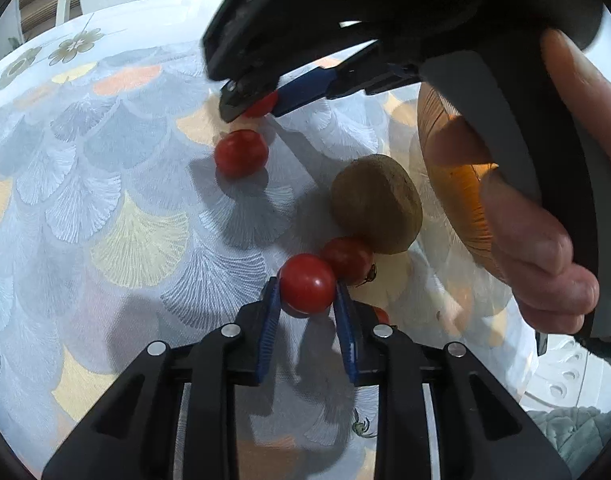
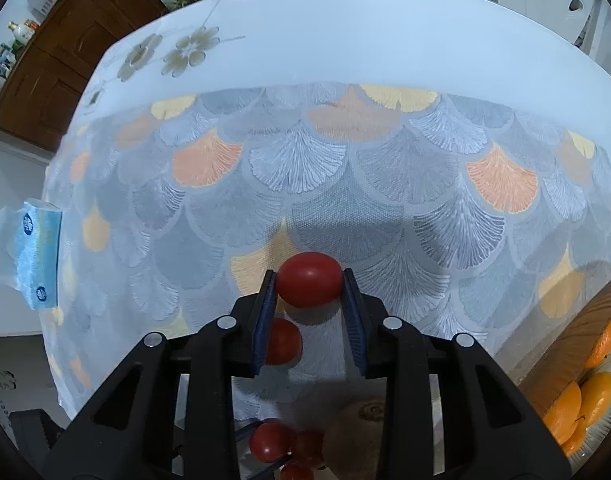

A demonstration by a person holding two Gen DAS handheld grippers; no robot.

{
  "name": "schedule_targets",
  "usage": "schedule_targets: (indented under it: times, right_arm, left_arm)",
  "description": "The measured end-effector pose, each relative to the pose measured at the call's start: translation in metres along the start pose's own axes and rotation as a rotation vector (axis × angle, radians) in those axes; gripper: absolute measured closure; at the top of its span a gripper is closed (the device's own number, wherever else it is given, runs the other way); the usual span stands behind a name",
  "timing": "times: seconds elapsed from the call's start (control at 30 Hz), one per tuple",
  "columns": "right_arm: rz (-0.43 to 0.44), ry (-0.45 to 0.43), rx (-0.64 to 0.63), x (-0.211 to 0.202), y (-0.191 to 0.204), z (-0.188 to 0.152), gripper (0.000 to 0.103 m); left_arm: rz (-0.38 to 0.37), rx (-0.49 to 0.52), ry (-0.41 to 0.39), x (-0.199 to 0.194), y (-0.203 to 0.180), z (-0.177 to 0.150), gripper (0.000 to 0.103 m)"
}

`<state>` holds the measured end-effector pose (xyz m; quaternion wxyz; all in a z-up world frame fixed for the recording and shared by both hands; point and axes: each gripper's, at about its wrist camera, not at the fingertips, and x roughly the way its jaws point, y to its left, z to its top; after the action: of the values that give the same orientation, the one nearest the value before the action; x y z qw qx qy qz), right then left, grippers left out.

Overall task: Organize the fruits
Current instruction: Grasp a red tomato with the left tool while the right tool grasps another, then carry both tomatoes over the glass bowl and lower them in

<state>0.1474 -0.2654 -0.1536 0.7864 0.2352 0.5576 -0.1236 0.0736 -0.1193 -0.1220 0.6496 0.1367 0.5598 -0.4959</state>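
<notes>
The left gripper [image 1: 308, 300] clamps one cherry tomato [image 1: 307, 283]; the right gripper [image 2: 309, 292] clamps another [image 2: 308, 279]. On the patterned tablecloth [image 1: 105, 200] lie one kiwi [image 1: 375, 204] and at least three loose tomatoes: one far [image 1: 241, 153], one touching the kiwi [image 1: 347, 259], one half hidden [image 1: 381, 314]. Oranges [image 2: 585, 400], cut off, fill a bowl at the right.

Table [image 2: 345, 52] under my jaws, white, with a fan-pattern cloth [image 2: 305, 168] on it. On the cloth: loose tomato [image 1: 241, 153], kiwi [image 1: 376, 204] touching another tomato [image 1: 347, 259], wooden tray [image 2: 577, 332] at right edge. Tissue pack [image 2: 39, 254] lies at left edge.
</notes>
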Motion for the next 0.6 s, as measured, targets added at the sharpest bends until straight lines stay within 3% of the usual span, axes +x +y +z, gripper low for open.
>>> schedule_targets:
  times: [0.23,0.47,0.53,0.6]
  right_arm:
    - [0.050,-0.065,0.029,-0.034,-0.012,-0.012,0.070]
    - [0.064,-0.196,0.089,-0.104,-0.043,-0.034,0.070]
    - [0.063,-0.231,0.118,-0.122,-0.057,-0.040,0.070]
    - [0.057,-0.273,0.163,-0.144,-0.079,-0.052,0.070]
  left_arm:
    - [0.026,-0.010,-0.051,-0.026,-0.003,-0.001,0.078]
    - [0.045,0.023,-0.136,-0.067,-0.027,0.001,0.078]
    - [0.042,0.043,-0.159,-0.076,-0.037,0.006,0.078]
    - [-0.010,0.044,-0.182,-0.086,-0.050,0.015,0.078]
